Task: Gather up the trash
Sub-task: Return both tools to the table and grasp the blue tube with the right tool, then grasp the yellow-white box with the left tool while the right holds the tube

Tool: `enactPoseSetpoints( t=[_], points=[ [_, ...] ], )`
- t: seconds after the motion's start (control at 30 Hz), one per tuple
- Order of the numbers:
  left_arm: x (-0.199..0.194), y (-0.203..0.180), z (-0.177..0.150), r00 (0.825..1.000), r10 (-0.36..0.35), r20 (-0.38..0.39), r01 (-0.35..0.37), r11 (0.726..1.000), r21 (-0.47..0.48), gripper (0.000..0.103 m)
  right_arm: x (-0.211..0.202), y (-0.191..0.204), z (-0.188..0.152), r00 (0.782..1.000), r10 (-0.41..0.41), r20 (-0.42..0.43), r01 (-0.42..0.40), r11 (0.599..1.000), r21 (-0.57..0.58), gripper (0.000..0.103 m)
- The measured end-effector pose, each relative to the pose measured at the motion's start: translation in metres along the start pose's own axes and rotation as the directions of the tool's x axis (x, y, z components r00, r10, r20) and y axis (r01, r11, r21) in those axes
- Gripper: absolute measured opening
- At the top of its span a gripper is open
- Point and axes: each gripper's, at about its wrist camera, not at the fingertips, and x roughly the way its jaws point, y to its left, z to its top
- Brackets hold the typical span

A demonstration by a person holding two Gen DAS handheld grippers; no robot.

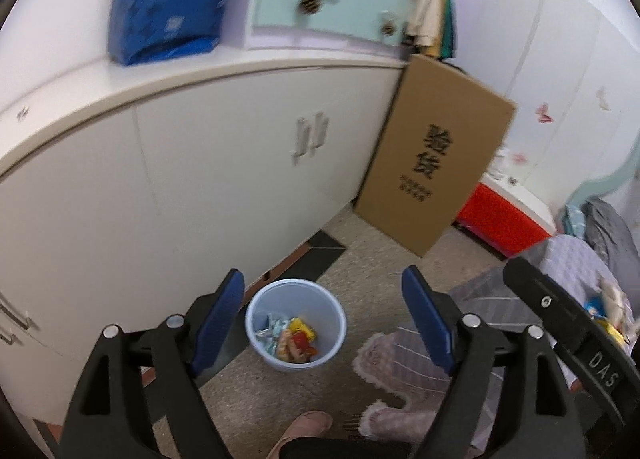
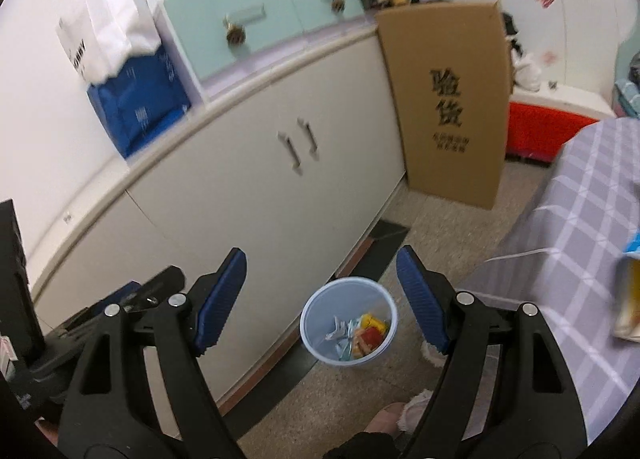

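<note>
1. Trash bin [image 1: 295, 325], pale blue and round, is standing on the speckled floor [image 1: 360, 259] just in front of the white cabinet [image 1: 180, 163].
2. Wrappers [image 1: 294, 337] in yellow, red and silver are lying at the bottom of the bin.
3. The left gripper [image 1: 323, 317] is hovering above the bin with its jaws spread wide and nothing sitting between the blue pads [image 1: 218, 319].
4. The right gripper [image 2: 321, 297] is likewise hanging over the bin [image 2: 349, 321], jaws standing wide and gripping nothing.
5. A flat cardboard box [image 1: 436, 155] is leaning upright against the end of the cabinet, with a red container [image 1: 500, 215] sitting beyond it.
6. A checked cloth [image 2: 572, 227] is covering a surface to the right of the bin.
7. A blue bag [image 1: 168, 11] is resting on top of the cabinet.
8. A slippered foot [image 1: 304, 425] is showing at the lower edge.
</note>
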Motion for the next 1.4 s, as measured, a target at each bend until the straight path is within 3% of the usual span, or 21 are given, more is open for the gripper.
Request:
enactPoseSetpoints(
  t=[0.2,0.3,0.47,0.57,0.67,0.83,0.9,1.03,1.1,1.27,1.33,1.4],
  points=[
    [-0.03,-0.069,-0.013,0.994,-0.111,0.012,0.109,0.985,0.131,0.082,-0.067,-0.038,0.005,0.994,-0.071,0.089,0.068,0.997,0.037,0.079],
    [-0.04,-0.112,-0.024,0.98,-0.197,-0.022,0.198,0.96,0.201,0.082,-0.1,-0.066,0.002,0.986,-0.118,0.12,0.11,0.991,0.071,0.079],
    [-0.045,-0.175,-0.05,0.955,-0.281,-0.094,0.296,0.909,0.293,0.083,-0.148,-0.117,-0.01,0.961,-0.232,0.149,0.213,0.968,0.133,0.08],
    [-0.044,-0.201,-0.064,0.947,-0.294,-0.13,0.321,0.885,0.336,0.083,-0.172,-0.151,-0.02,0.94,-0.312,0.14,0.285,0.941,0.184,0.081],
    [-0.045,-0.217,-0.078,0.952,-0.277,-0.134,0.307,0.873,0.379,0.083,-0.186,-0.177,-0.033,0.926,-0.364,0.102,0.338,0.918,0.21,0.081],
    [-0.041,-0.227,-0.09,0.957,-0.248,-0.15,0.288,0.873,0.394,0.083,-0.185,-0.204,-0.049,0.92,-0.392,-0.003,0.387,0.906,0.174,0.081],
    [-0.037,-0.224,-0.092,0.959,-0.232,-0.159,0.278,0.877,0.391,0.083,-0.179,-0.205,-0.054,0.927,-0.374,-0.028,0.374,0.915,0.153,0.08],
    [-0.035,-0.219,-0.093,0.962,-0.214,-0.168,0.264,0.884,0.385,0.083,-0.158,-0.201,-0.056,0.938,-0.336,-0.088,0.344,0.933,0.108,0.054],
    [-0.033,-0.217,-0.093,0.962,-0.212,-0.171,0.263,0.886,0.382,0.083,-0.146,-0.2,-0.057,0.937,-0.328,-0.124,0.339,0.937,0.083,0.046],
    [-0.03,-0.218,-0.092,0.957,-0.225,-0.185,0.28,0.884,0.374,0.083,-0.129,-0.202,-0.053,0.934,-0.314,-0.17,0.327,0.944,0.051,0.042],
    [-0.028,-0.222,-0.092,0.952,-0.237,-0.196,0.296,0.88,0.372,0.083,-0.126,-0.205,-0.049,0.926,-0.332,-0.178,0.343,0.939,0.034,0.022],
    [-0.027,-0.227,-0.092,0.944,-0.258,-0.204,0.319,0.872,0.371,0.083,-0.127,-0.21,-0.046,0.922,-0.342,-0.18,0.353,0.935,0.037,0.017]
  ],
)
